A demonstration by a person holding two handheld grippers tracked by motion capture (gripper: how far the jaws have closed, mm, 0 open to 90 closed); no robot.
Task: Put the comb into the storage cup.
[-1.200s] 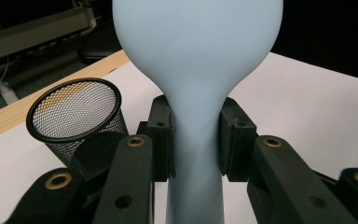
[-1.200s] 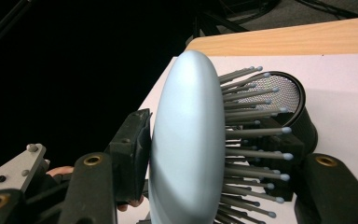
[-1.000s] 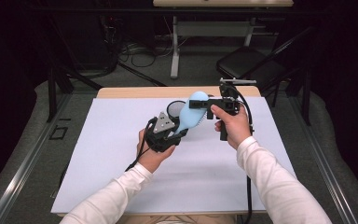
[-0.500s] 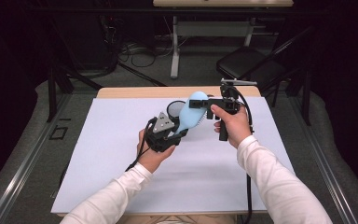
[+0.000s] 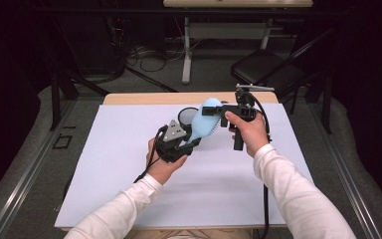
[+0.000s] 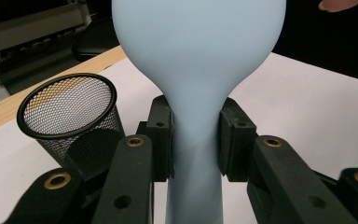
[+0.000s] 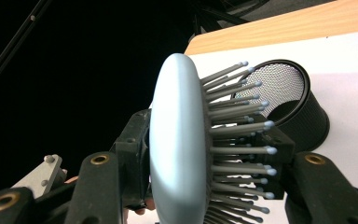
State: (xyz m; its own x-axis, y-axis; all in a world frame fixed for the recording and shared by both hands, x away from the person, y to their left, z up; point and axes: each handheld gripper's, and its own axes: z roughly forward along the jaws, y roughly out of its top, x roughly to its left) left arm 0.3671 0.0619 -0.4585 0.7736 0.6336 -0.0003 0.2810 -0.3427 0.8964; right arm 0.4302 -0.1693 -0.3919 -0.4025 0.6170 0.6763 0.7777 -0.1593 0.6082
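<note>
A light blue hairbrush (image 5: 202, 125) is held in the air between both grippers above the white mat. My left gripper (image 5: 190, 145) is shut on its narrow handle (image 6: 195, 154), with a pad pressed on each side. My right gripper (image 5: 217, 110) is shut on the brush's oval head (image 7: 177, 140): one pad sits on the smooth back, the other among the grey bristles (image 7: 235, 135). A black mesh cup (image 5: 186, 115) stands upright on the mat just behind the brush, also seen to the left of the handle (image 6: 70, 112) and behind the bristles (image 7: 296, 100).
A white mat (image 5: 129, 164) covers the wooden table (image 5: 144, 98), whose far edge lies close behind the cup. Beyond it are a black chair (image 5: 268, 74), table legs and floor cables. The right gripper's cable (image 5: 265, 199) trails down along the person's right sleeve.
</note>
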